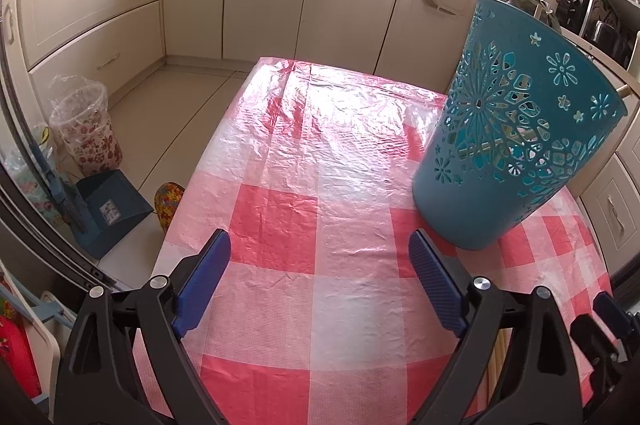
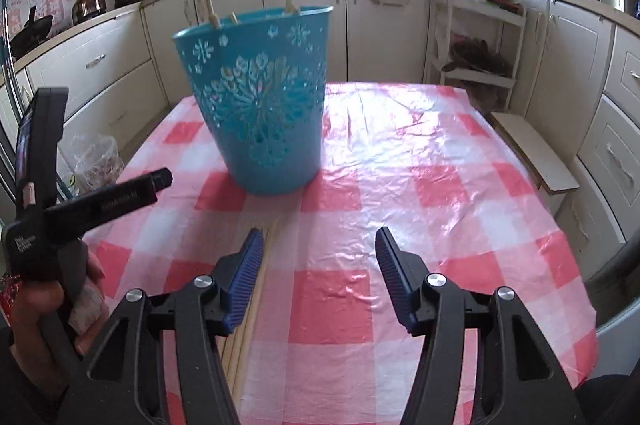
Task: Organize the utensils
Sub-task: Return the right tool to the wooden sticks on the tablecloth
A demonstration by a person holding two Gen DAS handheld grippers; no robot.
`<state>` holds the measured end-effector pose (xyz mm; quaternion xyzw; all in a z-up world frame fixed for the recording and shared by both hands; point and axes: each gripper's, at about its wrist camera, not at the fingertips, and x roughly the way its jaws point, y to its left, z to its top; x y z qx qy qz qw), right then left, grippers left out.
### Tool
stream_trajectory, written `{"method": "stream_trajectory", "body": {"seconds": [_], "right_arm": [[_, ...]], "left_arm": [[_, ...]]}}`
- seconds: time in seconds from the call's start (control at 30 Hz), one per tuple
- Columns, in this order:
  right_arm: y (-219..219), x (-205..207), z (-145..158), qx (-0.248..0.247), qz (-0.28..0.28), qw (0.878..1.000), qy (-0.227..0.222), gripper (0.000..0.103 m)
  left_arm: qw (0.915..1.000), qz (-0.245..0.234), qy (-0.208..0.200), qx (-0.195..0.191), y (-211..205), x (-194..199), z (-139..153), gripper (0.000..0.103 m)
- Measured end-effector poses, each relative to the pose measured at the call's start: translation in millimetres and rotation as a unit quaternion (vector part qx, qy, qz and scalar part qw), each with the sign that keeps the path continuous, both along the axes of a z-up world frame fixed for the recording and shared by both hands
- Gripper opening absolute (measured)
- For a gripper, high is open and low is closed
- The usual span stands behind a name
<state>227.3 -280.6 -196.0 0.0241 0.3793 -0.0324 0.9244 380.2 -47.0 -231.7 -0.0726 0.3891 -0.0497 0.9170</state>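
Pale wooden chopsticks (image 2: 256, 289) lie on the checked bench (image 2: 440, 185), long axis running toward the teal perforated plastic basket (image 2: 264, 105), just beside the right tool's (image 2: 318, 281) left finger; its jaws stand wide, empty. Left tool (image 1: 320, 285), also wide, sits farther off.

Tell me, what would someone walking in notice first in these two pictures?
Probably the teal cut-out basket, standing upright on the red-and-white checked tablecloth with wooden utensil handles poking over its rim. Next, the right gripper, open and empty, with pale wooden sticks lying on the cloth beside its left finger. The left gripper is also open over bare cloth.
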Motion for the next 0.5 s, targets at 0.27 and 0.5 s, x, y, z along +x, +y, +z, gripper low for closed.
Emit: {"method": "stream_trajectory", "body": {"seconds": [0.27,0.5], "right_arm": [[14.2,1.4,-20.5,-0.011,0.017,0.999,0.031,0.056],[16.5,4.1,-31.7,-0.015,0.015,0.998,0.053,0.055]], "left_arm": [[1.0,-0.002,0.0,-0.001,1.3,-0.3,-1.0,0.087],[1.0,-0.004,0.0,0.0,1.1,-0.5,-1.5,0.087]]}}
